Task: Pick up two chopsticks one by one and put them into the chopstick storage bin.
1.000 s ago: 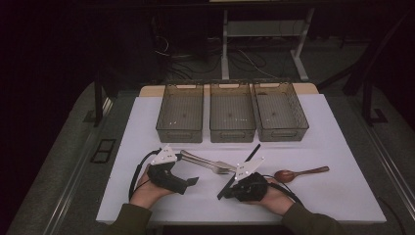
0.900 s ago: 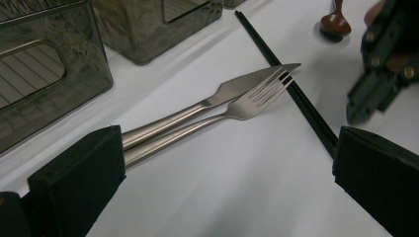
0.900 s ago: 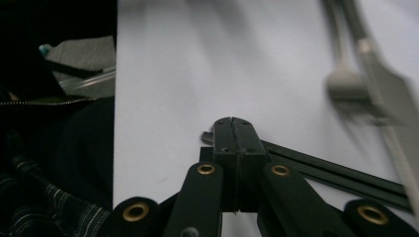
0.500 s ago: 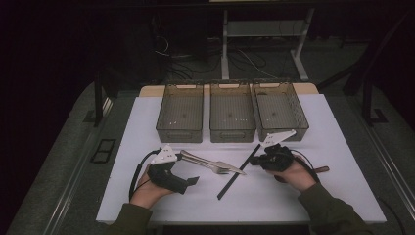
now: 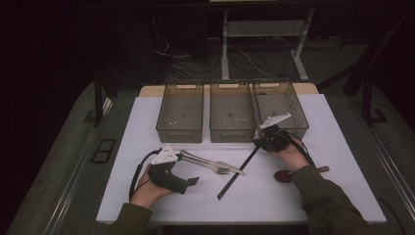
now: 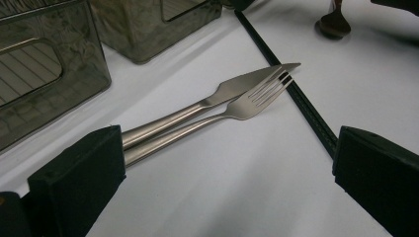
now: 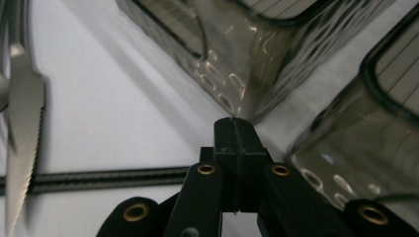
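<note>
On the left, the left gripper is resting on the white mat with its claw released, the two jaws standing wide apart. The knife and fork are lying side by side and touching just right of it. Their handles are running past the inner face of one jaw, and their tips are pointing away across the mat and reaching over the black strip.

Both pieces are looking like stiff, smooth steel, light but likely slippery. The round handles, near the jaw, are probably offering the surest hold, one piece at a time, since the pair could slide apart.

Farther right, the right gripper is hovering with its claw clenched on nothing, near the far end of the strip. It is pointing at the gap between the middle bin and the right bin. A spoon is lying beside the right hand's sleeve.

The mat is looking flat, matte and bright. Beyond the left bin and its neighbours, the room is staying dim, with cables trailing over the floor.
</note>
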`<move>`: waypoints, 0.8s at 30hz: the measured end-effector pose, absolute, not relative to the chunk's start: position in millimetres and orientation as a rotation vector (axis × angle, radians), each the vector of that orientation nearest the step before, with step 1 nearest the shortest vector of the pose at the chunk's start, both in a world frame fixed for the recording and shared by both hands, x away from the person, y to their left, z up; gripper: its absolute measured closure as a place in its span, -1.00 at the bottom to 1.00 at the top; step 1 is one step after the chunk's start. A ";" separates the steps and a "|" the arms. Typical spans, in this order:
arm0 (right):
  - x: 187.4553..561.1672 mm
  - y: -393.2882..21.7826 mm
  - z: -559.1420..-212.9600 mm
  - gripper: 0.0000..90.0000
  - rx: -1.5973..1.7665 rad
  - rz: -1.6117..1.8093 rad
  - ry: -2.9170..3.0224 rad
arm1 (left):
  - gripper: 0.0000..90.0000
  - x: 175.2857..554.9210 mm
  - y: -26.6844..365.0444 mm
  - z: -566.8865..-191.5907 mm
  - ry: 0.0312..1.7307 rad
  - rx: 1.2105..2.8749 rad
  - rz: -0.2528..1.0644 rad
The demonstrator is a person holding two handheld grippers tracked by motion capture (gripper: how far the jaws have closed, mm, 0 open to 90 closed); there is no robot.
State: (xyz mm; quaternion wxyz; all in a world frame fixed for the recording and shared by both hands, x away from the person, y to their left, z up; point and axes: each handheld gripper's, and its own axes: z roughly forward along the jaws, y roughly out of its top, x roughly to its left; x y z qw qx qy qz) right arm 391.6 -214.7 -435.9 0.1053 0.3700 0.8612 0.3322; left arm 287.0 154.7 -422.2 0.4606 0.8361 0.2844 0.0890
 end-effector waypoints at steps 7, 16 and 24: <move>397.6 -216.6 -442.6 0.97 1.105 0.925 2.544 | -1.00 287.1 155.0 -422.2 0.700 2.057 0.219; 396.7 -224.8 -443.1 0.97 1.115 0.918 2.551 | -1.00 286.5 155.1 -421.8 0.699 2.056 0.219; 390.4 -231.9 -442.6 0.97 1.113 0.910 2.572 | -1.00 286.6 154.8 -422.0 0.695 2.060 0.218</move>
